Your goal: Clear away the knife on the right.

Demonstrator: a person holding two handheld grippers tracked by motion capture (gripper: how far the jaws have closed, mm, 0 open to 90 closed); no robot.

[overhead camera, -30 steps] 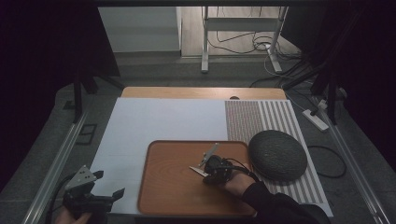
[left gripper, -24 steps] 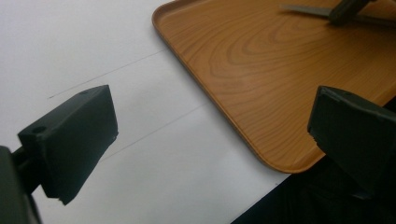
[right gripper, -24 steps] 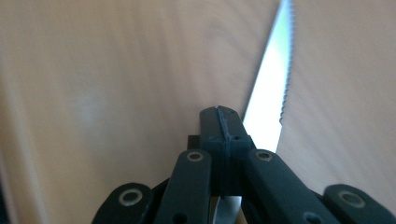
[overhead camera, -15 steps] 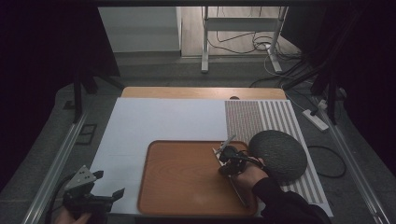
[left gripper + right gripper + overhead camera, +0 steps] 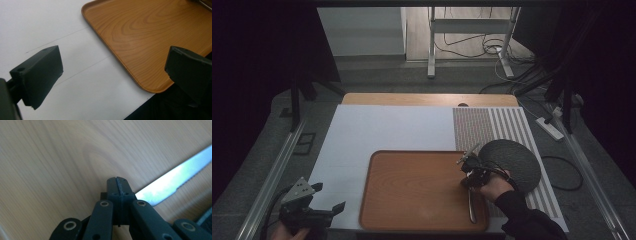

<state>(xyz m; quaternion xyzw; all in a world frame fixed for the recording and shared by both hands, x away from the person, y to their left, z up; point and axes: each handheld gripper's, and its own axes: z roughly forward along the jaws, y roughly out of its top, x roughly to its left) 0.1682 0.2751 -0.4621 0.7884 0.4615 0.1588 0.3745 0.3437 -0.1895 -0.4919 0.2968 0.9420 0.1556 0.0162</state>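
A wooden tray [image 5: 412, 185] lies on the white sheet [image 5: 387, 130] near the front of the table. My right gripper [image 5: 467, 182] is at the tray's right side, tips down on the wood [image 5: 50, 157], jaws pressed together. A table knife [image 5: 471, 207] lies on the tray there. Its serrated blade [image 5: 172, 180] comes out from behind my right gripper's [image 5: 117, 180] tips; whether they pinch it I cannot tell. My left gripper [image 5: 328, 197] is held at the front left corner, open and empty [image 5: 112, 60], over the sheet beside the tray's corner [image 5: 140, 30].
A dark round placemat [image 5: 512, 162] lies just right of the tray, on a striped mat [image 5: 492, 125]. Metal rails run along both table sides. Cables and a stand [image 5: 432, 45] are on the floor beyond the far edge.
My right gripper has moved rightward across the tray, from its middle to its right side. The knife has shifted with it toward the tray's right rim. The left gripper has stayed put.
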